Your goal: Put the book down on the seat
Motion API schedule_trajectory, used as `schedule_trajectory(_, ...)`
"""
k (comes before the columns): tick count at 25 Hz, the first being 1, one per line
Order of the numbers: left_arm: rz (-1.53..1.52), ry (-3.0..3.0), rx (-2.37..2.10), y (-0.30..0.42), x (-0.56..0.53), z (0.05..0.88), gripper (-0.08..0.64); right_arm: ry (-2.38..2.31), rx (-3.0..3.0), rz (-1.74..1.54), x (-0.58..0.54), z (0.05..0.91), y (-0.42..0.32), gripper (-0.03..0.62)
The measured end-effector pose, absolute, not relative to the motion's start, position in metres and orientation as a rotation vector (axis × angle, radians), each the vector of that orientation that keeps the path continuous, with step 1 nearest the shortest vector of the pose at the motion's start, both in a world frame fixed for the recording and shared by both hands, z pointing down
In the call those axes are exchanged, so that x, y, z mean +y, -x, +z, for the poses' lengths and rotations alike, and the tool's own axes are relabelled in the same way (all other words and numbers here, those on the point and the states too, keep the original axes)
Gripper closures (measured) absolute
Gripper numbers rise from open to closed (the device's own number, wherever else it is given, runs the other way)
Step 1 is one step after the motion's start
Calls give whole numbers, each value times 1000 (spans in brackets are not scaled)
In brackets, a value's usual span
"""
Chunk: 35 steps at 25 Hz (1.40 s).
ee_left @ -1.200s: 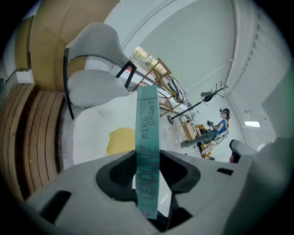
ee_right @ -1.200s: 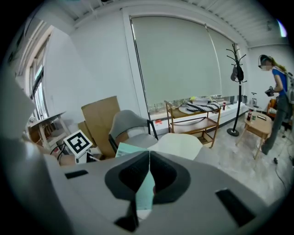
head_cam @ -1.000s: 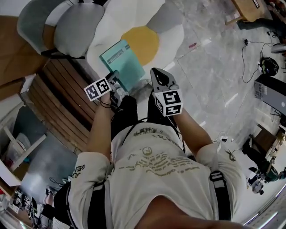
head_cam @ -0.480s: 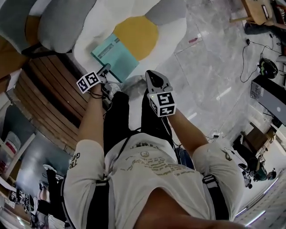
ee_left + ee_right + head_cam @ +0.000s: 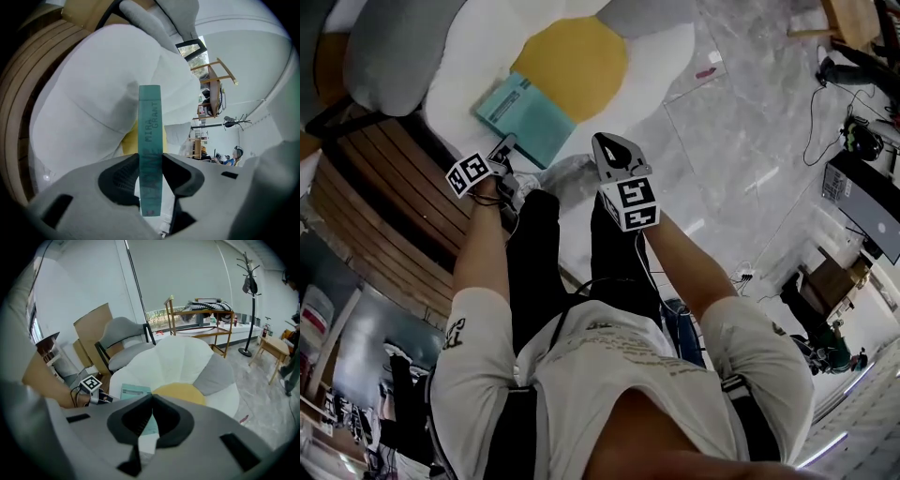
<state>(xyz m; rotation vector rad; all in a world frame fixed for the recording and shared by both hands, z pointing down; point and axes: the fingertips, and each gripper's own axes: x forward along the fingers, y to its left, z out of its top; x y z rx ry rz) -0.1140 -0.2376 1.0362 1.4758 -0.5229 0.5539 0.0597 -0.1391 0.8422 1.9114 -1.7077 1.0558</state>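
Note:
A thin teal book is clamped by its near edge in my left gripper. In the left gripper view its spine stands upright between the two pads, which press on it from both sides. The book hangs flat over a near white petal of the flower-shaped seat, beside the seat's yellow centre. I cannot tell if it touches the cushion. My right gripper is shut and empty, to the right of the book. The right gripper view shows the book on the seat.
A grey cushioned chair stands left of the seat, above a brown slatted wooden surface. Marble floor lies to the right, with cables and equipment at the far right. A wooden rack, a coat stand and cardboard stand behind.
The head view has swung, so the seat and both grippers sit higher and further left in the picture. The book stays in the left gripper's grip over the same petal.

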Motion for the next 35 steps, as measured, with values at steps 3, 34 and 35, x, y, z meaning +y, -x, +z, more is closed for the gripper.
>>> schedule_trajectory(3,548,-1479,-518,106,-233,1050,397,-1881,-1712,1064,-140,863,-60,565)
schedule_trajectory(34,859,-1971,-873,114,-242,887,538,-1889,-1774,934,-162,778,-61,565)
schedule_trajectory(35,865,-2027,-879,109,-248,867,538,-1897,-1795,920,-167,764,-61,565)
